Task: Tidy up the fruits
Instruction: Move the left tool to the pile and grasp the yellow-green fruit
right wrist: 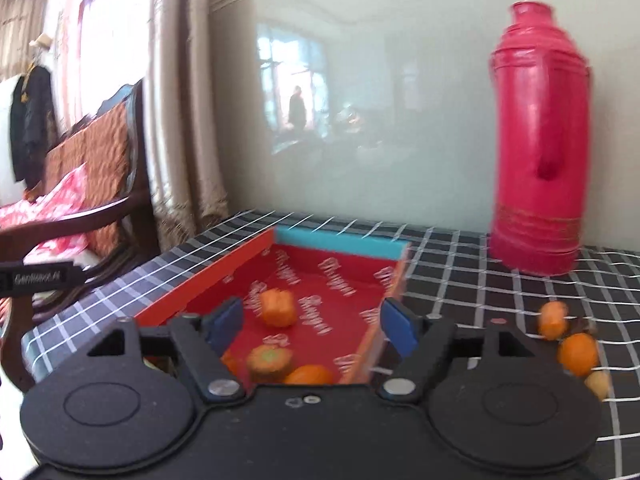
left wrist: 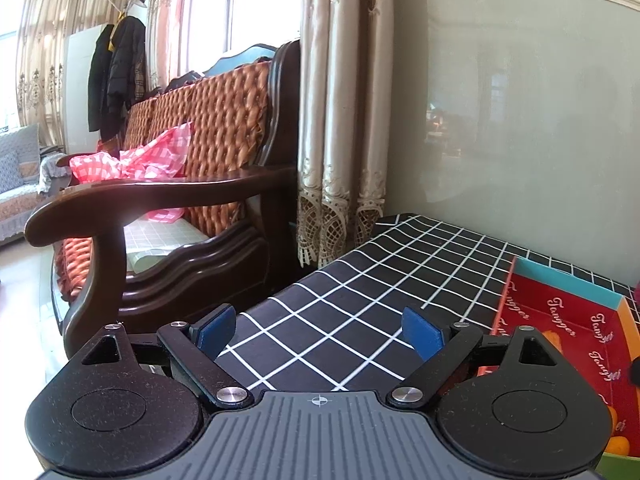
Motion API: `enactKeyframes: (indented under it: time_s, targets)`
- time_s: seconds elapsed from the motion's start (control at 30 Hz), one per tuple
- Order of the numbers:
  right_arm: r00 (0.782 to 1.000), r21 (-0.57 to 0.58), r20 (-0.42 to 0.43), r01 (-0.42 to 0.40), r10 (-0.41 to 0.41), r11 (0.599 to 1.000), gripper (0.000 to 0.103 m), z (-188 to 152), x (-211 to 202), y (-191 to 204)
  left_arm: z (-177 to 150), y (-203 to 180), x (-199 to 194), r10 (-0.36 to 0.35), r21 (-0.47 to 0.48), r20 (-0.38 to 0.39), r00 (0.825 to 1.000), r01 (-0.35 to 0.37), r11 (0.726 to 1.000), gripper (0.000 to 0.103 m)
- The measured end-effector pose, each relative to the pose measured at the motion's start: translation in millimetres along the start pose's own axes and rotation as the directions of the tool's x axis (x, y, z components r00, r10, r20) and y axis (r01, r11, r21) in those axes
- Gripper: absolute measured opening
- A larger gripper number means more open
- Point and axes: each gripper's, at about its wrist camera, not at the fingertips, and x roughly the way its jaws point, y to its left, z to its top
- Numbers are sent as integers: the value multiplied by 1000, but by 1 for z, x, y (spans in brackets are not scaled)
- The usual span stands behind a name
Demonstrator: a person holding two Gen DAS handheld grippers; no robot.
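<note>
Right tool point(right wrist: 314, 326) gapes wide, empty, above oranges point(right wrist: 277, 308) in the red tray point(right wrist: 208, 280); left tool point(left wrist: 320, 330) likewise open.

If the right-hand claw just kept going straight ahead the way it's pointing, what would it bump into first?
Probably the orange fruit lying in the red box, which sits right ahead between the open right gripper fingers. Depth is hard to judge through the fisheye; tilted a little higher, it would pass over toward the box's teal far wall.

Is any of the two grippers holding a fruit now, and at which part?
Nothing is held. The left gripper is open over the checked tablecloth; the right gripper is open above the red box, gripping no fruit.
</note>
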Motion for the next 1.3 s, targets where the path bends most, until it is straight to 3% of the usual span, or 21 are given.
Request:
enactKeyframes:
  time_s: [0.2,0.37,0.47,0.6,0.8,0.93,1.0,1.13,1.3]
  targets:
    - [986,66,13,167,-168,984,91,-3,-10,-32,-2,-20,-10,-43,35,20,999,42,998,90]
    - [935,96,15,350,-353,932,97,-6,-25,-61,-6,-48,-26,-124,83,47,991,120,989,90]
    - [880,130,4,470,-474,873,97,-8,-38,-83,-8,-67,-37,-188,110,52,981,182,977,90]
    - [787,133,-27,614,-616,778,97,-13,-51,-111,-16,-101,-52,-277,149,42,960,268,952,90]
    - [677,163,-73,732,-732,661,97,-24,-75,-147,-35,-155,-78,-404,222,0,915,394,892,90]
    - [585,186,-81,804,-807,564,97,-30,-94,-162,-51,-191,-94,-473,268,-44,880,466,843,90]
    - [570,199,-86,813,-817,546,97,-32,-102,-170,-60,-210,-101,-497,282,-75,864,497,821,90]
    - [564,218,-97,816,-820,535,97,-35,-115,-185,-74,-244,-114,-537,295,-128,834,548,782,89]
    - [571,245,-94,807,-815,537,97,-38,-134,-195,-91,-282,-130,-566,311,-179,805,592,743,72]
